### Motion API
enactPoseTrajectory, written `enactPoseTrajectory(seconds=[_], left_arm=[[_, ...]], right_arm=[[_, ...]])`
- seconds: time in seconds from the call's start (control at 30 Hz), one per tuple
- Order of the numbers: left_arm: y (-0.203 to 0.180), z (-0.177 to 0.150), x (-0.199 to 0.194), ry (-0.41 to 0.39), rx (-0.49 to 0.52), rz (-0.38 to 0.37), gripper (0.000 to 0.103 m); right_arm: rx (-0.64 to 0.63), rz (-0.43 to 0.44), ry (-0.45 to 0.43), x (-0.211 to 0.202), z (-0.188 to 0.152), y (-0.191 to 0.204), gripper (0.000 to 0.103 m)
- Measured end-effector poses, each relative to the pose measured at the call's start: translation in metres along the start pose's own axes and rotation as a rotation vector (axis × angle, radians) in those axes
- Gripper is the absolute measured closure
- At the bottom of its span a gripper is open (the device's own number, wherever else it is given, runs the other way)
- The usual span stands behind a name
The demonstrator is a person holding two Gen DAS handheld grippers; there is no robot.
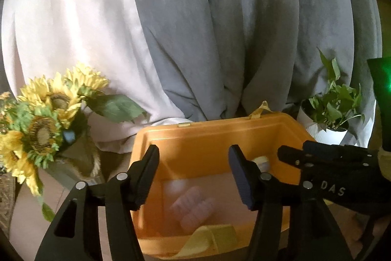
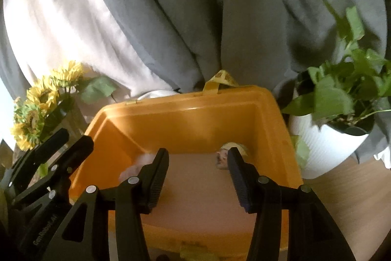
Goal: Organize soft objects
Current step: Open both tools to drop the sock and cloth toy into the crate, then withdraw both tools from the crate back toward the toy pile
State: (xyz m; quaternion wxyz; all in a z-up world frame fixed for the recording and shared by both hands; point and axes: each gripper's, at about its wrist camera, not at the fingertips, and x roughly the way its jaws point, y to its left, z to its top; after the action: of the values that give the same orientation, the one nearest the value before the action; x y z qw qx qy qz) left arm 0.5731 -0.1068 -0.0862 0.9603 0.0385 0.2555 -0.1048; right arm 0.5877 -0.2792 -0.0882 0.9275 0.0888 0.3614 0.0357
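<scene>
An orange plastic bin (image 1: 210, 138) stands open in front of both grippers. My left gripper (image 1: 194, 153) hovers over it, open, with nothing between its fingers. Below it a blurred pink soft thing (image 1: 193, 209) lies in the bin, free of the fingers. A small pale toy (image 1: 262, 162) sits in the far right corner. In the right wrist view my right gripper (image 2: 198, 153) is open above the bin (image 2: 185, 119), also holding nothing. The pink thing (image 2: 135, 166) shows past its left finger and the pale toy (image 2: 223, 158) by its right finger. Each gripper appears at the edge of the other's view.
Artificial sunflowers (image 1: 46, 119) stand left of the bin and a potted green plant in a white pot (image 2: 327, 146) stands close on its right. Grey and white curtains (image 1: 220, 28) hang behind. A yellow strap (image 1: 210, 236) lies over the bin's near edge. Wood floor (image 2: 354, 192) shows at right.
</scene>
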Motion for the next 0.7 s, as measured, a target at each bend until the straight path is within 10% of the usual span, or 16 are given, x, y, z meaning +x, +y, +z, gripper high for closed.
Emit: enactPoseTrajectory(seconds=[0.27,0.7], left_arm=[[-0.001,0.002,-0.042,-0.042,-0.012,0.044,0.022],[-0.001,-0.014,-0.106,-0.075,-0.027,0.090,0.021]], right_arm=[[0.007,-0.004,-0.056,-0.038,-0.004,0.001,0.051],[0.008,0.011,-0.087,-0.089,-0.027,0.012,0.051]])
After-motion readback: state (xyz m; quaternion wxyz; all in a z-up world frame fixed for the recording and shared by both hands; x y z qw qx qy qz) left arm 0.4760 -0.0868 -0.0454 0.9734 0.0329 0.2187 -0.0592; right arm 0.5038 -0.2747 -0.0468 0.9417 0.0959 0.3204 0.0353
